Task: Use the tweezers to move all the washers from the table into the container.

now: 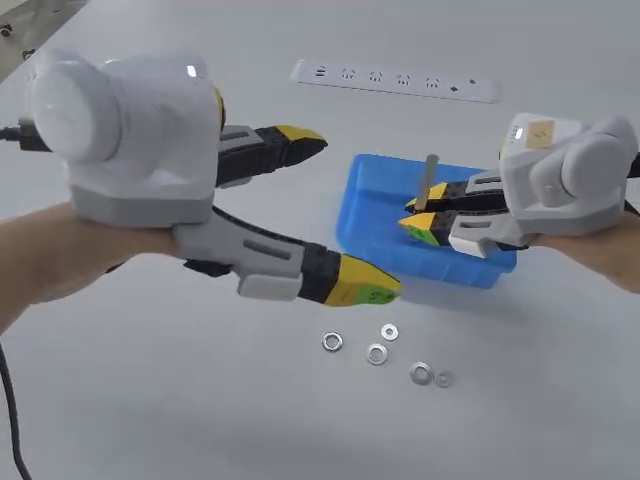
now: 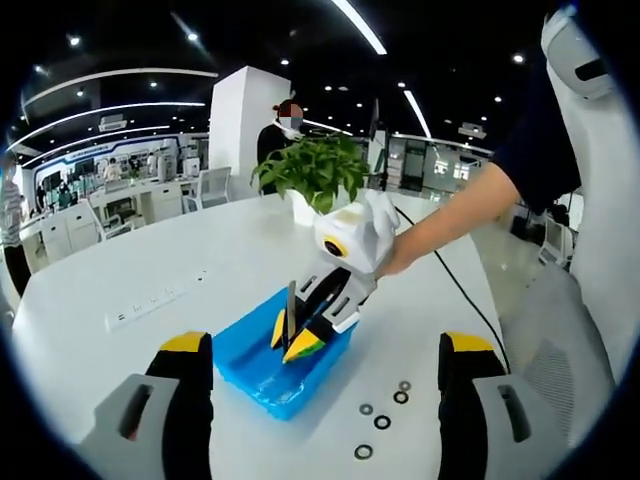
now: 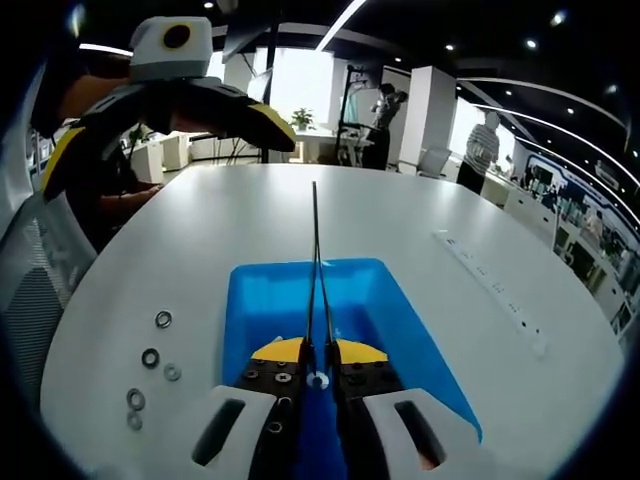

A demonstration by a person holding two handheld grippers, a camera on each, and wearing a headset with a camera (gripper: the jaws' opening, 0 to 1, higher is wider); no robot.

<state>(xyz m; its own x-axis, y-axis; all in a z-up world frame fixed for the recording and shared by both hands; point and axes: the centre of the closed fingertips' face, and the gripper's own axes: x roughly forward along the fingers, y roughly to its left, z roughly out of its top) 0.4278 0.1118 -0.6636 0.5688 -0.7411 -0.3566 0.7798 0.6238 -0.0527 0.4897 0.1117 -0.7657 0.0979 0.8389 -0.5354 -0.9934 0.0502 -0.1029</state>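
Several metal washers [image 1: 377,353] lie loose on the white table, just in front of a blue container [image 1: 380,215]. My right gripper [image 1: 420,222] hovers over the container, shut on a pair of slim tweezers [image 1: 430,178] whose points stick out ahead. In the right gripper view the tweezers [image 3: 315,260] run over the container [image 3: 270,300], closed, with nothing visible at the tip; the washers [image 3: 150,357] lie off to the left. My left gripper [image 1: 340,215] hangs open and empty, left of the container and above the washers. From the left gripper view, the right gripper [image 2: 305,335] is over the container [image 2: 250,365].
A white power strip [image 1: 395,80] lies at the table's far side. A potted plant [image 2: 320,170] stands on the table behind the right gripper. People and desks are in the room beyond. A grey chair [image 3: 40,300] stands by the table edge.
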